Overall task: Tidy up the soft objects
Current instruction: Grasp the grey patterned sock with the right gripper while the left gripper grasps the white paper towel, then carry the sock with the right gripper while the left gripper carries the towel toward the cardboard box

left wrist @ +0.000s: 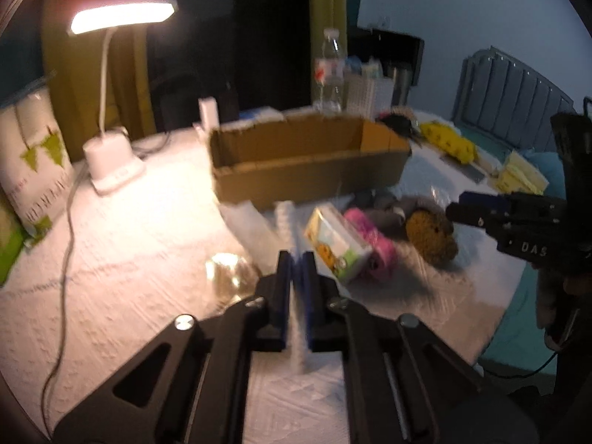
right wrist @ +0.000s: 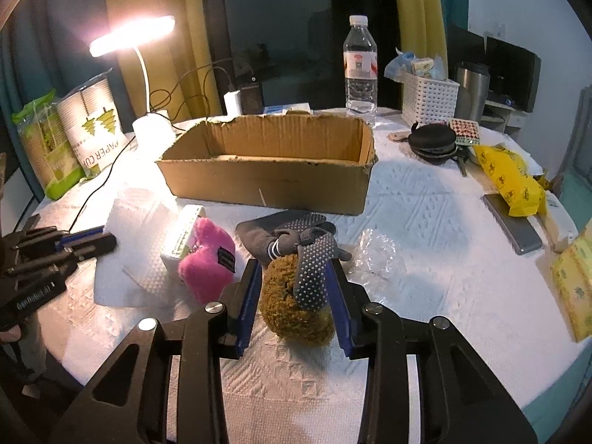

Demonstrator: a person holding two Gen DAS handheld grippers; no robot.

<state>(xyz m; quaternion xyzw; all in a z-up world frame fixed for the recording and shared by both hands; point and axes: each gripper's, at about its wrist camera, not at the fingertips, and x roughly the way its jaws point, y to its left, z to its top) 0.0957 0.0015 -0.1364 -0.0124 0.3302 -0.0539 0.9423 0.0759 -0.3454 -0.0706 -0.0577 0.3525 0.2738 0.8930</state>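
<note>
In the left wrist view my left gripper is shut on a thin white embossed paper towel that stands on edge between the blue pads. The right wrist view shows this sheet lying flat, with the left gripper at its left edge. My right gripper is shut on a fuzzy brown ball, both pads against its sides. A grey dotted glove drapes over the ball. A pink plush and a tissue pack lie to its left. An open cardboard box stands behind them.
A lit desk lamp and a paper-cup pack stand at the back left. A water bottle, white basket and black case sit behind and right of the box. A yellow bag, phone and clear wrap lie right.
</note>
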